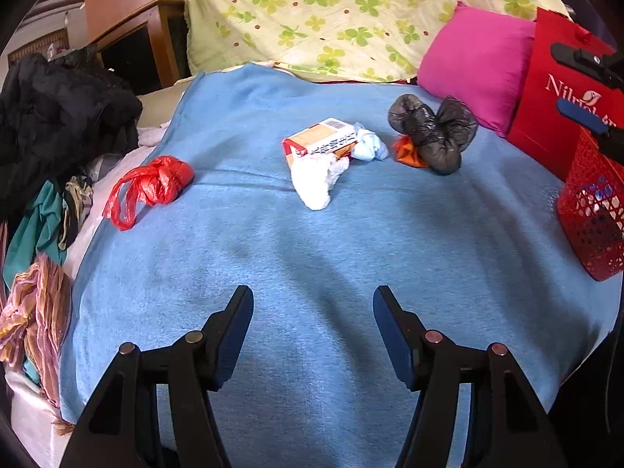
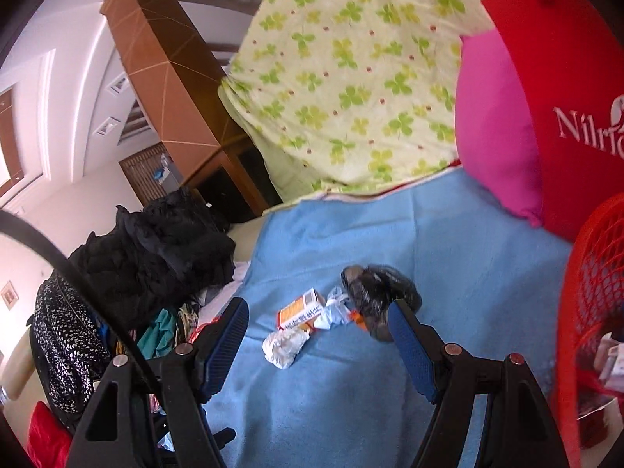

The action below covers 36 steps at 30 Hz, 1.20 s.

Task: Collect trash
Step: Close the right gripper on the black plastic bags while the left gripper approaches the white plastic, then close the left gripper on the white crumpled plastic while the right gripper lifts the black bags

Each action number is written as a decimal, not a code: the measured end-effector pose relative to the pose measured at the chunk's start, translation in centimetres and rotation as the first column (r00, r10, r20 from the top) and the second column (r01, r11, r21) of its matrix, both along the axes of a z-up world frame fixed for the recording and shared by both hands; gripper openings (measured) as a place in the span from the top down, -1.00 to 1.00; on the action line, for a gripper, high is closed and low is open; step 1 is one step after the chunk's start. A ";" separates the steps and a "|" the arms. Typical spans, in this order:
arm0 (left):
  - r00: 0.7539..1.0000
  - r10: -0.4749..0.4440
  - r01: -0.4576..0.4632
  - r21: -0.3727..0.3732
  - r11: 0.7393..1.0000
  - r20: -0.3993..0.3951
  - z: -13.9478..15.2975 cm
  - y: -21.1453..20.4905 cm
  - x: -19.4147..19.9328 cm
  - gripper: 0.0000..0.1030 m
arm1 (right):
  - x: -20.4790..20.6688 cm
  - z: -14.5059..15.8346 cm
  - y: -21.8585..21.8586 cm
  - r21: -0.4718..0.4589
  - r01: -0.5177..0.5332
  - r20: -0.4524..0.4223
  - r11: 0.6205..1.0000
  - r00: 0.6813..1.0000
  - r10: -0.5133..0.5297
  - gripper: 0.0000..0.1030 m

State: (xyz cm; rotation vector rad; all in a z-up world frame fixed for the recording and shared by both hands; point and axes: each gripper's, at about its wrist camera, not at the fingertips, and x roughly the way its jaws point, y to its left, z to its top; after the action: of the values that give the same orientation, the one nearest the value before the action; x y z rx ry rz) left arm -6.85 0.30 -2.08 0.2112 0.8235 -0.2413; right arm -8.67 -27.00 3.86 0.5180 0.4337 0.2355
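Observation:
Trash lies on a blue blanket [image 1: 312,253]. A knotted red plastic bag [image 1: 154,185] is at the left. An orange and white carton [image 1: 321,140], a white crumpled wad [image 1: 318,179] and a pale blue wad [image 1: 368,146] sit in the middle. A black knotted bag [image 1: 435,130] lies over an orange scrap [image 1: 407,152]. My left gripper [image 1: 312,304] is open and empty, well short of them. My right gripper [image 2: 318,316] is open and empty above the carton [image 2: 300,308], white wad [image 2: 284,345] and black bag [image 2: 380,292]. A red mesh basket [image 1: 589,210] stands at the right, also in the right wrist view [image 2: 585,312].
A pink pillow [image 1: 475,64] and a red paper bag [image 1: 553,89] stand at the back right. A clover-print quilt [image 1: 351,15] covers the back. Dark clothes [image 1: 58,113] and mixed fabrics [image 1: 35,312] are piled at the left edge.

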 end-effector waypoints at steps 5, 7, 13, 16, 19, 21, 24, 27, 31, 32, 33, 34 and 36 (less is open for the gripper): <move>1.000 0.011 -0.011 -0.009 1.000 0.010 -0.2 0.8 0.8 -0.26 | 1.3 -0.6 0.4 0.021 -0.005 -0.047 1.000 0.999 0.006 -0.50; 1.000 0.017 -0.017 -0.016 1.000 0.009 -0.5 1.2 1.1 -0.26 | 1.8 -1.0 0.4 0.032 -0.008 -0.065 0.999 0.998 0.010 -0.50; 1.000 -0.003 0.003 -0.008 1.000 0.026 -0.6 1.2 3.5 -0.26 | 3.9 -2.5 1.0 -0.002 -0.001 -0.163 1.000 0.987 0.000 -0.50; 0.997 -0.030 0.032 -0.022 0.999 0.068 0.2 0.8 5.3 -0.26 | 5.6 -3.5 0.7 -0.024 0.007 -0.217 1.000 0.976 -0.012 -0.50; 0.992 -0.072 0.078 -0.055 0.995 0.105 0.6 0.4 7.1 -0.26 | 7.4 -4.3 0.4 -0.026 0.005 -0.248 1.000 0.969 -0.012 -0.50; 0.987 -0.098 0.110 -0.083 0.991 0.129 0.3 0.4 7.9 -0.26 | 8.4 -4.8 0.6 -0.044 -0.007 -0.262 0.999 0.965 -0.004 -0.49; 0.989 -0.115 0.125 -0.119 0.985 0.093 -1.1 0.6 8.6 -0.26 | 10.2 -5.5 1.5 -0.086 -0.035 -0.287 0.996 0.958 0.008 -0.47; 0.986 -0.145 0.156 -0.136 0.978 0.085 -1.1 0.4 9.1 -0.26 | 12.4 -6.1 2.5 -0.163 -0.073 -0.288 0.984 0.957 0.023 -0.36; 0.991 -0.123 0.130 -0.192 0.973 0.046 -1.5 0.9 10.6 -0.26 | 15.2 -7.2 3.1 -0.216 -0.088 -0.313 0.972 0.950 0.017 -0.28; 0.993 -0.118 0.121 -0.203 0.972 0.031 -1.7 1.0 11.0 -0.26 | 15.6 -7.5 3.0 -0.215 -0.088 -0.320 0.973 0.947 0.015 -0.27; 0.993 -0.113 0.114 -0.208 0.971 0.019 -1.9 1.0 11.3 -0.26 | 16.2 -7.9 3.0 -0.212 -0.089 -0.330 0.973 0.944 0.015 -0.22; 0.994 -0.110 0.111 -0.206 0.972 0.015 -2.0 1.0 11.6 -0.26 | 16.7 -8.3 3.0 -0.210 -0.092 -0.339 0.973 0.941 0.015 -0.12; 0.994 -0.113 0.112 -0.218 0.969 0.008 -2.1 0.9 11.8 -0.26 | 17.6 -9.1 3.0 -0.212 -0.100 -0.361 0.972 0.933 0.017 0.04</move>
State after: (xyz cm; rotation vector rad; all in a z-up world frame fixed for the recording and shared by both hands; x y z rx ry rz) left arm 4.99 1.24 -4.22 0.0503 0.7834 -0.4368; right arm 8.94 -23.96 -5.20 0.3212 0.8226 0.1459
